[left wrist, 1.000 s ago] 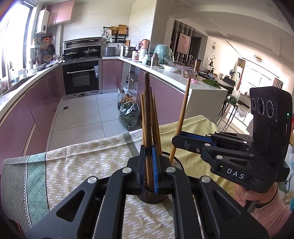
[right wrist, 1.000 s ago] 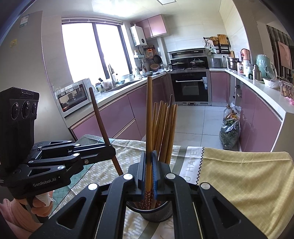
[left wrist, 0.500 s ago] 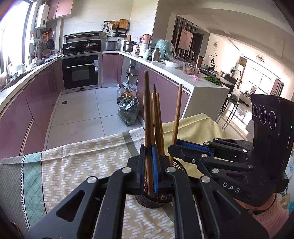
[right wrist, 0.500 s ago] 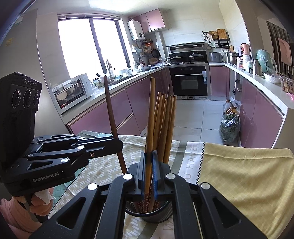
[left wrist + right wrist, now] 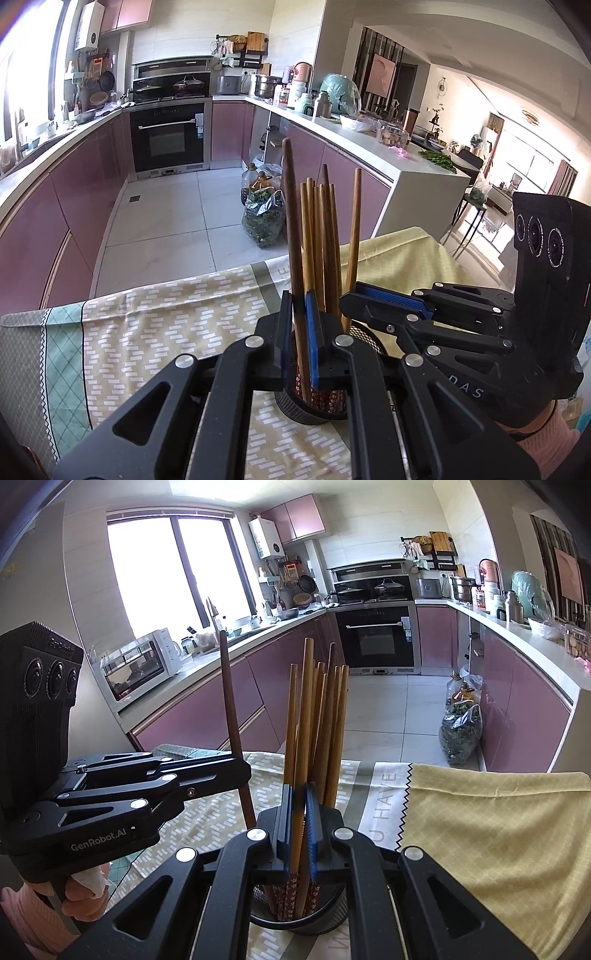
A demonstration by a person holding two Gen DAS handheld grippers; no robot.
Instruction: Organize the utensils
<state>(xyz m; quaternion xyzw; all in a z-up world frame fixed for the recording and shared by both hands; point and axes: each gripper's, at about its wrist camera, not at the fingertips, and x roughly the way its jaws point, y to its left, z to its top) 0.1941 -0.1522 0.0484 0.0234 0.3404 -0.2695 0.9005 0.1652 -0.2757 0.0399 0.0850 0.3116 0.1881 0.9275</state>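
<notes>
Both grippers have come down over the black mesh cup (image 5: 299, 915) compared w/ a sec ago: each chopstick tip, which stood clear above the rim, now sits lower, inside the cup.

Left gripper (image 5: 297, 332) is clenched on a dark brown chopstick (image 5: 291, 221), held near upright. In the right wrist view that same stick leans a bit, its lower end dropping behind the right gripper's frame just beside the cup rim; can't tell if it has reached the bottom.

Right gripper (image 5: 300, 812) is clenched on a lighter wooden chopstick (image 5: 303, 716), also upright, and its patterned lower end shows inside the cup w/ the rest of the bundle (image 5: 332, 716).

The cup stands on the patterned tablecloth (image 5: 166, 325), approx between the two grippers, w/ several chopsticks already standing in it.

What it means: my read is the insert step is nearly done for both sticks. Next is prob. a bit more lowering, then opening the fingers so each stick falls against the bundle. Risk: the two grippers are v. close over a narrow cup, so opening could knock the other sticks or tip the light cup.
</notes>
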